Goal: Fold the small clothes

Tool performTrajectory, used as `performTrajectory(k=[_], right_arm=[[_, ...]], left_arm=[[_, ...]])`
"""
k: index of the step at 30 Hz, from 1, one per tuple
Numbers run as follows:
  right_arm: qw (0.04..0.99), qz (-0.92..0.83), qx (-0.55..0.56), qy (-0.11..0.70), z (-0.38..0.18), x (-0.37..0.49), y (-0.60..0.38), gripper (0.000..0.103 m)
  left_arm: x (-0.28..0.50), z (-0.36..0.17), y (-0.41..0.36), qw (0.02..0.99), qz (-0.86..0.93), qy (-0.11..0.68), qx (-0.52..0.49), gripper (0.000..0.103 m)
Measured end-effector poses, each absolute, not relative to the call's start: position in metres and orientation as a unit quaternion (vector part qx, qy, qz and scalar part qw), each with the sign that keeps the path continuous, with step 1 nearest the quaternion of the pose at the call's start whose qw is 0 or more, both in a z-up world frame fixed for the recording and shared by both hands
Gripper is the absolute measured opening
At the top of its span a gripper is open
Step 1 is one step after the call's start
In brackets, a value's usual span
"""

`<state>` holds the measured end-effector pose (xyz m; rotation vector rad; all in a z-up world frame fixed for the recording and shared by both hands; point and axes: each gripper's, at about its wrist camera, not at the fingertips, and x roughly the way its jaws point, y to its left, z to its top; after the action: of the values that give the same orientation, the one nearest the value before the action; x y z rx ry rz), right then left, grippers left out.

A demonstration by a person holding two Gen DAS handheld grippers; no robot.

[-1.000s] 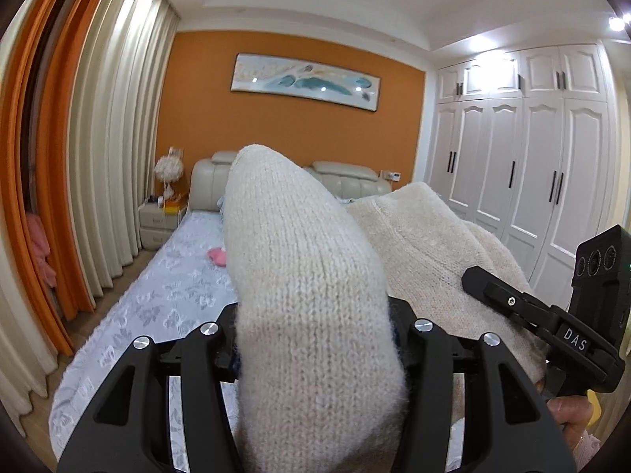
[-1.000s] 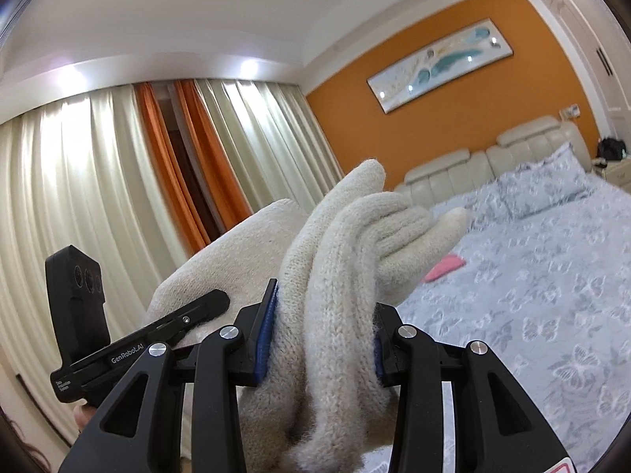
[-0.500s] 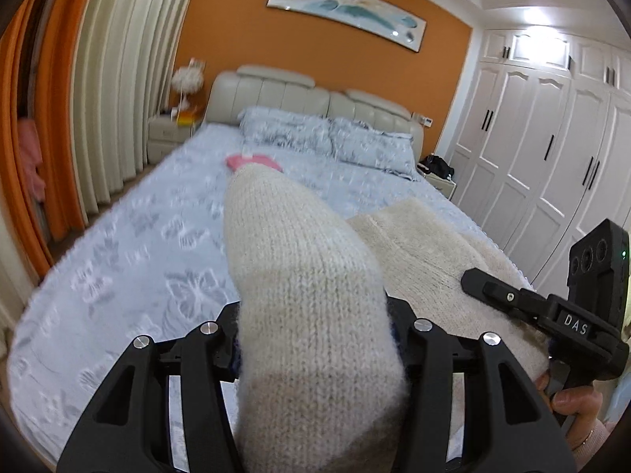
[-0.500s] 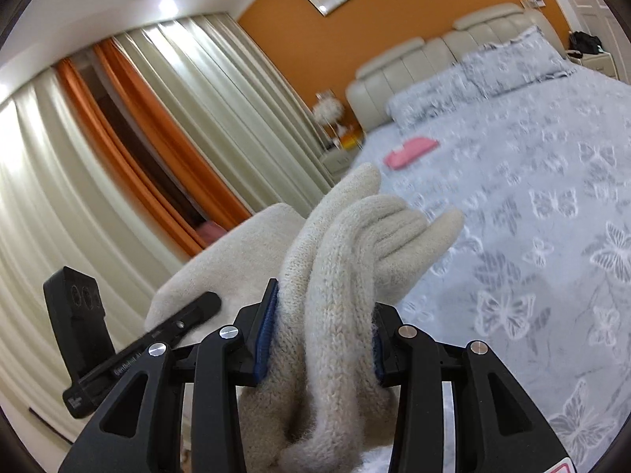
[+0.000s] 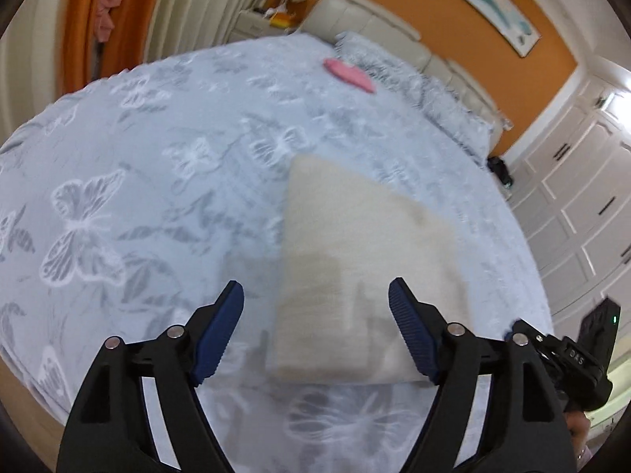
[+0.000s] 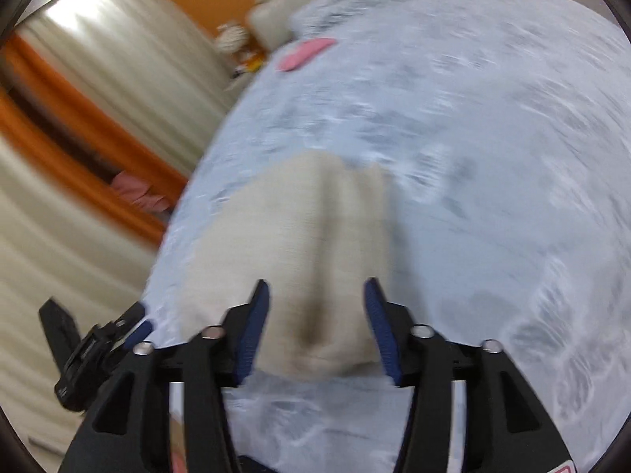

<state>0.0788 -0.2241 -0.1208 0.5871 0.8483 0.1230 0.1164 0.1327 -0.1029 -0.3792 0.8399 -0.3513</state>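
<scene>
Cream knit filled the near ground in both wrist views: the folded sweater (image 5: 355,276) lay flat on the blue-grey butterfly bedspread (image 5: 138,165), close to its near edge. Your left gripper (image 5: 315,295) stood wide open, its jaws having just been opening, and the blue pads (image 5: 221,331) touched nothing; the sweater's near end lay below the gap, nearer the right-hand pad. Your right gripper (image 6: 315,295) had its jaws about halfway in, with a bunched fold of the sweater (image 6: 307,260) between the pads (image 6: 252,335); that view was blurred, and I could not tell whether the pads still pressed on the knit or merely flanked it. Each view caught the other gripper at its lower edge, so you held the two close together at the sweater's near end. Farther up the bed, well apart from the sweater, lay a small pink item (image 5: 349,75) near the pillows (image 5: 434,94). Beyond those stood the beige headboard (image 5: 374,27), the orange wall (image 5: 473,31), the curtains (image 6: 98,59) and the white wardrobe (image 5: 583,197).
</scene>
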Motion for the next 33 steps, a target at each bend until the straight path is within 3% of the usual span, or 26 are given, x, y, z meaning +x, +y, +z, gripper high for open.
performTrajectory(k=[3,5,6,7,9,11,13,15,18,19,20,21,22,24,26,29,32,33], right_arm=[[0.863,0.109,0.245,0.428,-0.123,0.104,-0.192,0.013],[0.846,0.107,0.214,0.477,-0.149,0.122,-0.181,0.011],[0.839,0.094,0.196,0.499,-0.164,0.128,-0.181,0.002],[0.830,0.085,0.188,0.517,-0.181,0.132,-0.184,0.000],[0.817,0.089,0.236,0.519,-0.193,0.132,-0.200,0.000],[0.837,0.056,0.223,0.497,-0.165,0.122,-0.206,0.019],[0.857,0.040,0.208,0.470,-0.147,0.114,-0.211,0.067],[0.864,0.020,0.220,0.452,-0.142,0.117,-0.225,0.074],[0.826,0.000,0.268,0.495,-0.177,0.141,-0.242,0.076],[0.803,0.002,0.291,0.519,-0.192,0.148,-0.243,0.065],[0.777,0.030,0.333,0.534,-0.212,0.154,-0.242,0.047],[0.768,0.052,0.360,0.527,-0.218,0.157,-0.240,0.030],[0.771,0.047,0.367,0.519,-0.215,0.154,-0.239,0.025],[0.782,0.066,0.375,0.493,-0.194,0.144,-0.238,0.020],[0.793,0.085,0.376,0.472,-0.171,0.129,-0.241,0.018],[0.804,0.063,0.343,0.481,-0.166,0.106,-0.247,0.019],[0.777,0.025,0.328,0.537,-0.209,0.104,-0.257,0.030],[0.777,0.020,0.355,0.519,-0.205,0.100,-0.263,0.029]], left_arm=[[0.120,-0.097,0.098,0.880,-0.189,0.408,-0.153,0.075],[0.132,-0.115,0.081,0.877,-0.182,0.427,-0.126,0.075],[0.138,-0.133,0.071,0.868,-0.166,0.456,-0.103,0.075],[0.144,-0.145,0.068,0.865,-0.151,0.471,-0.088,0.075],[0.150,-0.164,0.068,0.852,-0.133,0.502,-0.065,0.077],[0.151,-0.159,0.084,0.842,-0.145,0.504,-0.123,0.076],[0.151,-0.146,0.108,0.841,-0.151,0.481,-0.194,0.080],[0.159,-0.140,0.126,0.835,-0.159,0.462,-0.254,0.091],[0.185,-0.158,0.126,0.815,-0.141,0.494,-0.268,0.092],[0.192,-0.167,0.122,0.806,-0.138,0.510,-0.265,0.092],[0.197,-0.177,0.119,0.797,-0.139,0.523,-0.267,0.092],[0.200,-0.188,0.119,0.783,-0.155,0.528,-0.290,0.079],[0.202,-0.191,0.119,0.768,-0.179,0.528,-0.315,0.065],[0.198,-0.178,0.120,0.766,-0.182,0.524,-0.324,0.049],[0.192,-0.166,0.118,0.766,-0.198,0.523,-0.317,0.046],[0.176,-0.168,0.113,0.753,-0.212,0.535,-0.318,0.048],[0.167,-0.190,0.101,0.764,-0.183,0.548,-0.286,0.061],[0.161,-0.186,0.101,0.773,-0.182,0.538,-0.282,0.061]])
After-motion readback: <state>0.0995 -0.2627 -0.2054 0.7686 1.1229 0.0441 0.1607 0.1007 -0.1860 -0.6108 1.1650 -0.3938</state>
